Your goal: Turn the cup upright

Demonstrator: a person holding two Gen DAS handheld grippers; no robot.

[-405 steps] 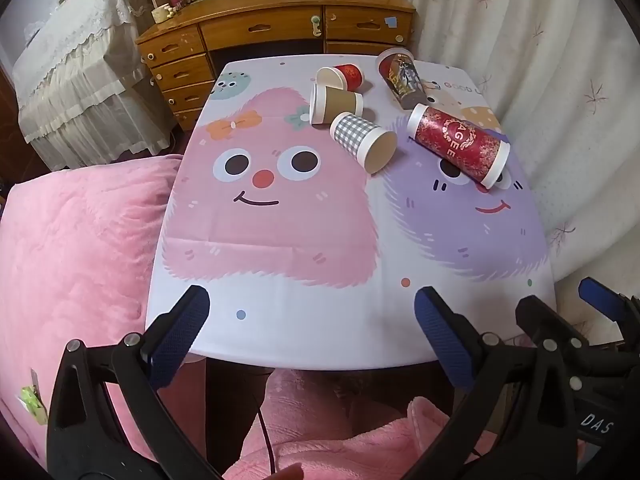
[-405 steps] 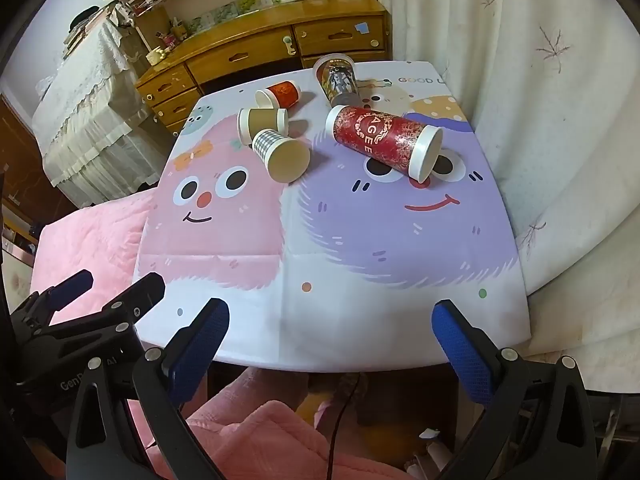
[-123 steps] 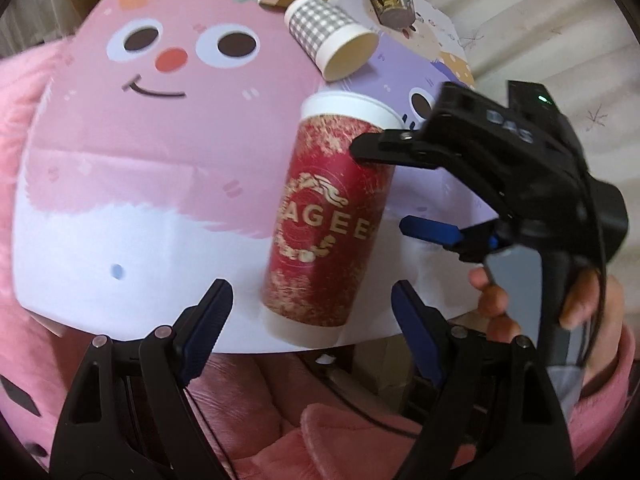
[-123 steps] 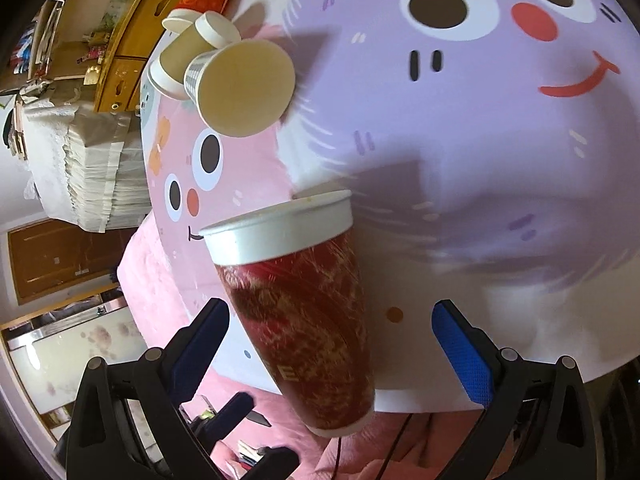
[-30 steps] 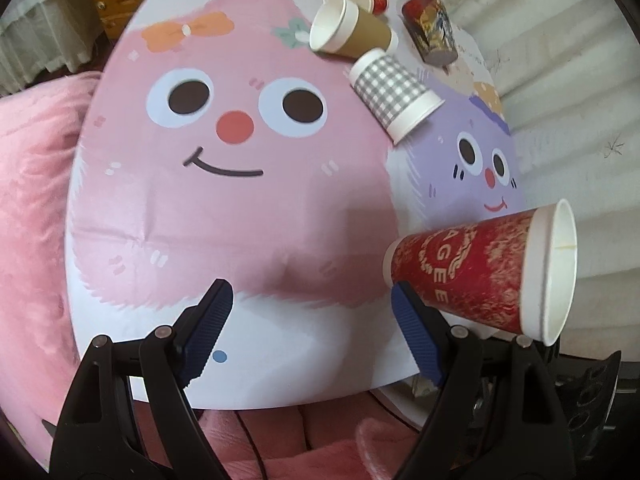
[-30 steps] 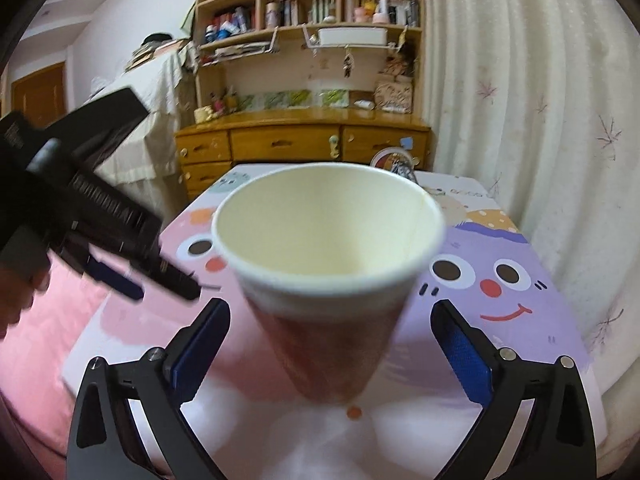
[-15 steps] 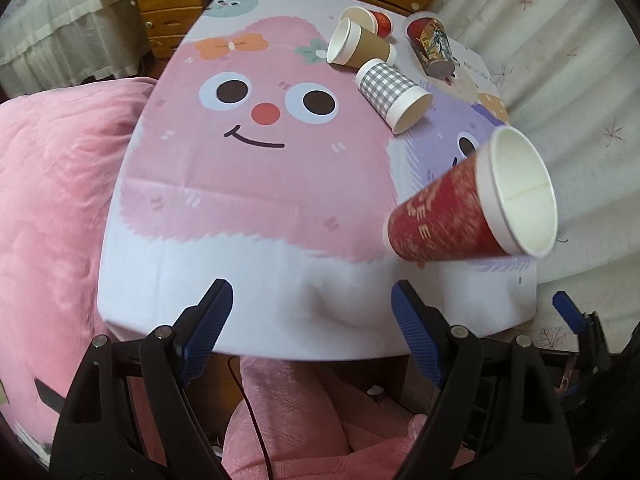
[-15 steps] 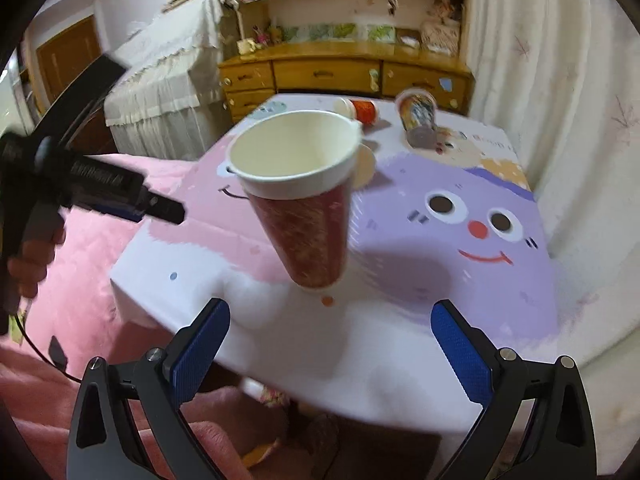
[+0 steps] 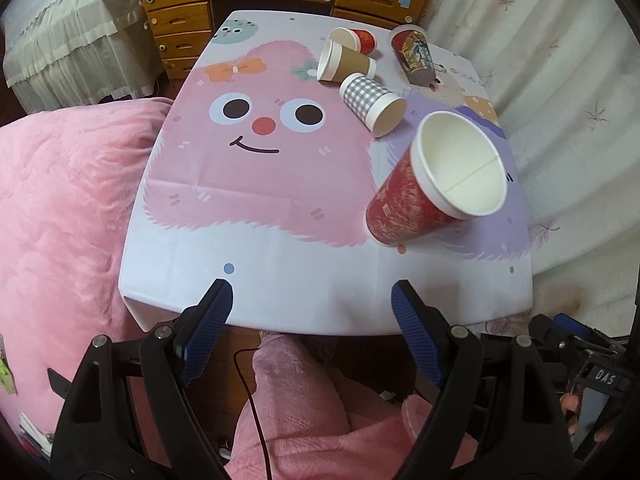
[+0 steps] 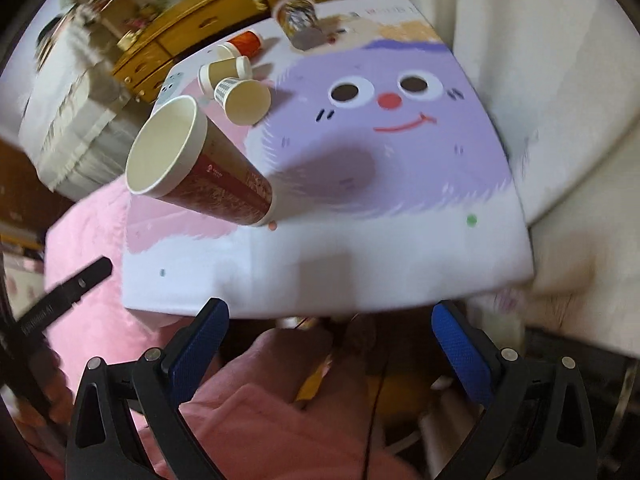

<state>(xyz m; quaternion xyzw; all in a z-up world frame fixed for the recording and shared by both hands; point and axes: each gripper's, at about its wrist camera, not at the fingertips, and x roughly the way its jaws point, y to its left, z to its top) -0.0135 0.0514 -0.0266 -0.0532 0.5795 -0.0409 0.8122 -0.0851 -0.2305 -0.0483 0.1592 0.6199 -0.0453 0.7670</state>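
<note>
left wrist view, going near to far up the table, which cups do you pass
tall red cup → checked cup → brown cup → small red cup; the patterned cup at far right sits about level with those last two.

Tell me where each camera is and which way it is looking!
Left wrist: sits on the left gripper, off the near table edge, looking forward and down over the tablecloth; its open blue-tipped fingers and the person's pink sleeve show.
Right wrist: sits on the right gripper, tilted, facing the same table; its open fingers, pink sleeve and part of the other gripper show.
Shared: the tall red cup standing mouth-up, and the checked cup lying behind it.
</note>
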